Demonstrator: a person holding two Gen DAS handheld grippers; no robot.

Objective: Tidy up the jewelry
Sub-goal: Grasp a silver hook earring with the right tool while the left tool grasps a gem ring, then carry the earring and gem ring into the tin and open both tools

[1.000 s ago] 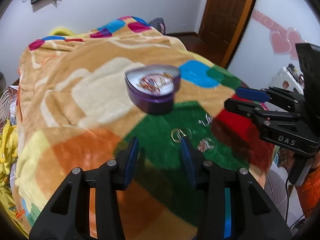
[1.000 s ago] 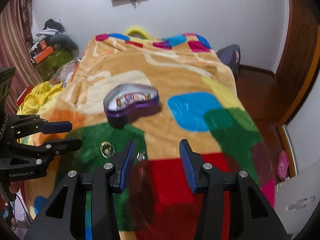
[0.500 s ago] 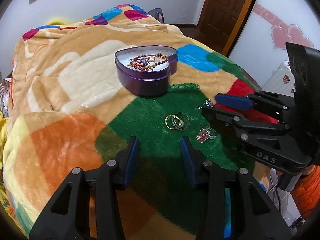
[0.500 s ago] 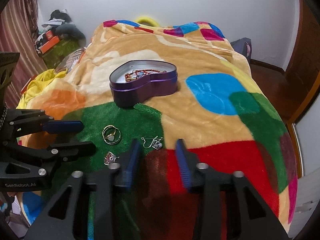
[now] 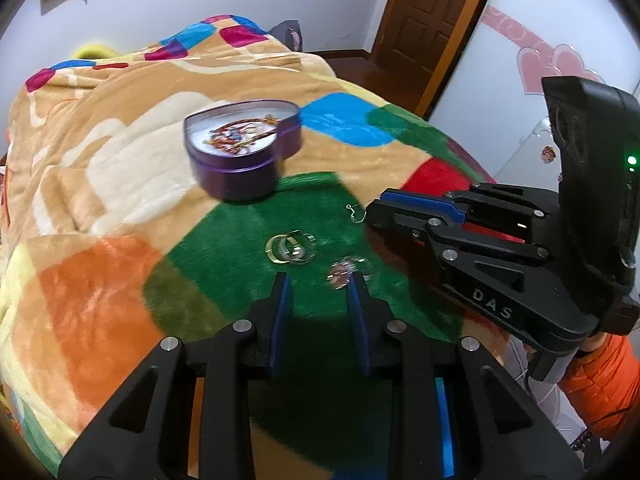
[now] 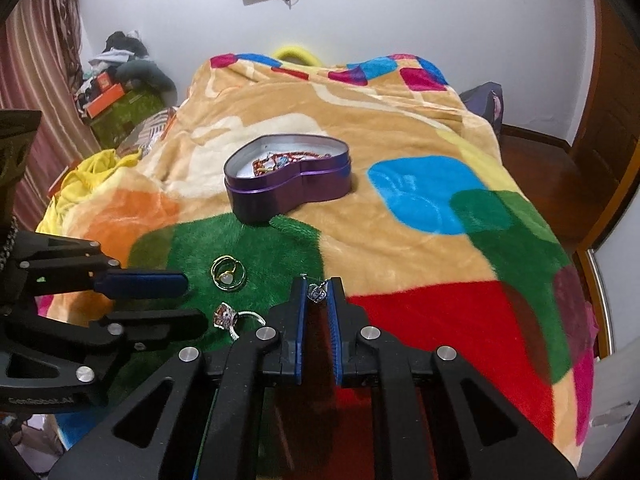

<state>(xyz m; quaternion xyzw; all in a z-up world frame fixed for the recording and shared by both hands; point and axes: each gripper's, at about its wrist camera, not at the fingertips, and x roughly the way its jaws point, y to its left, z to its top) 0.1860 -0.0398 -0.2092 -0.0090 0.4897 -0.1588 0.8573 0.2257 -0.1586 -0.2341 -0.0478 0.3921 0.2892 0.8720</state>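
Note:
A purple heart-shaped tin [image 5: 244,168] [image 6: 288,196] sits open on the blanket with beaded jewelry inside. On the green patch lie two linked gold rings [image 5: 290,248] [image 6: 228,274] and a silver ring with a pink stone [image 5: 344,272] [image 6: 226,316]. My right gripper [image 6: 316,286] [image 5: 372,210] is shut on a small silver earring [image 6: 317,292], whose hook [image 5: 356,214] sticks out past the tips. My left gripper [image 5: 318,284] [image 6: 192,300] hovers low over the green patch with its jaws closing and nothing between them. The pink-stone ring lies just ahead of its right fingertip.
A patchwork fleece blanket [image 6: 420,152] covers the bed. Clothes and boxes [image 6: 116,92] are piled at the far left. On the right are a wooden door [image 5: 424,20] and a white cabinet with pink hearts [image 5: 552,64]. An orange sleeve [image 5: 600,376] shows behind the right gripper.
The right gripper's jaws have closed onto the earring. The left gripper has moved in toward the rings and its jaws have narrowed.

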